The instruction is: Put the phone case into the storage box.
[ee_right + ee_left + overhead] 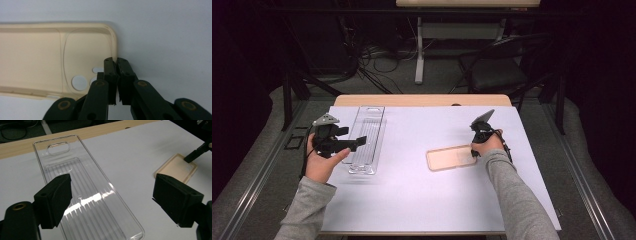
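Note:
A beige phone case (449, 158) lies open side up on the white table cover, right of centre. My right gripper (473, 152) points down at the case's right end, shut on the rim beside the camera cut-outs. The right gripper view shows the closed jaws (116, 61) pinching that rim of the case (37, 57). A clear ribbed plastic tray (368, 135) lies lengthwise at the left. My left gripper (354, 137) hovers over its near half, open, with nothing between the jaws. Its own view has the tray (82, 182) below the wide gripper (115, 195), with the case (175, 168) and the right gripper (191, 157) beyond.
The white sheet (422, 200) covers most of a wooden table whose far edge (422, 100) shows bare. Past the table, a dark chair (502, 70) and loose cables (382, 55) sit on the floor. Bare sheet lies between the tray and the case.

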The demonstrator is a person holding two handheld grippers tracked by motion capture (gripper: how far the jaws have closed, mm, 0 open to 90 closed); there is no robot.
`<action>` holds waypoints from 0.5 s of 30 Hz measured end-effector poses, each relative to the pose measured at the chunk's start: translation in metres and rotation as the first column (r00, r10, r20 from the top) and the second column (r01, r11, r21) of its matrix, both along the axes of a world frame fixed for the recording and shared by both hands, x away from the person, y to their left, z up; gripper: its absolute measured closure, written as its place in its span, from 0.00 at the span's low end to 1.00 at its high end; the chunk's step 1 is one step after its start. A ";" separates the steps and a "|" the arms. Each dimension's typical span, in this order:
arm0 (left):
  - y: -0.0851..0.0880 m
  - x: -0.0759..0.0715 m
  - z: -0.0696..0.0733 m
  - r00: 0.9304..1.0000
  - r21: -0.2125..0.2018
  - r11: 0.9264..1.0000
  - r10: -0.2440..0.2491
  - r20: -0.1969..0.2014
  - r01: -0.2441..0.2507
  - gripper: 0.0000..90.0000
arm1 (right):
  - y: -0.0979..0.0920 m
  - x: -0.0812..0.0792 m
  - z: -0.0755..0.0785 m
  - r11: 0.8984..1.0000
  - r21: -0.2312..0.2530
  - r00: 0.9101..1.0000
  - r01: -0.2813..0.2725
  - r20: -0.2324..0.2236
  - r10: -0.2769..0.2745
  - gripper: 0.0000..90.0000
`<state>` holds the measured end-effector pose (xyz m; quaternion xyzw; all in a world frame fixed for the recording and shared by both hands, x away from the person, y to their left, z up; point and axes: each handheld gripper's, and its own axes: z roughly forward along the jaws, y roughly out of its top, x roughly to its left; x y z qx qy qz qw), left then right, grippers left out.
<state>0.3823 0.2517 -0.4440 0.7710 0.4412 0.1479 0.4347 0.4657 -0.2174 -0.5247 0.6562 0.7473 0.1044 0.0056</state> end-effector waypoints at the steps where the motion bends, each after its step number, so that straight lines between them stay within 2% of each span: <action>1: 0.000 0.000 0.000 1.000 0.000 1.000 0.000 0.000 0.000 0.17 | 0.000 0.000 0.000 1.000 0.002 1.000 -0.003 0.010 0.003 0.97; 10: 0.001 0.000 0.000 1.000 0.000 1.000 0.005 0.003 -0.005 0.17 | -0.003 -0.001 0.000 1.000 -0.001 1.000 -0.005 0.011 0.005 0.98; 12: 0.001 0.000 0.000 1.000 0.001 1.000 0.004 0.002 -0.004 0.17 | -0.005 -0.001 0.000 1.000 0.008 1.000 0.002 0.008 -0.002 0.98; 13: 0.001 0.000 0.000 1.000 0.001 1.000 0.004 0.002 -0.004 0.17 | -0.006 -0.002 -0.001 1.000 0.020 1.000 0.003 0.021 -0.003 0.98; 15: 0.001 0.000 0.000 1.000 0.000 1.000 0.003 0.001 -0.003 0.17 | -0.006 -0.002 0.000 1.000 0.017 1.000 0.006 0.017 -0.006 0.98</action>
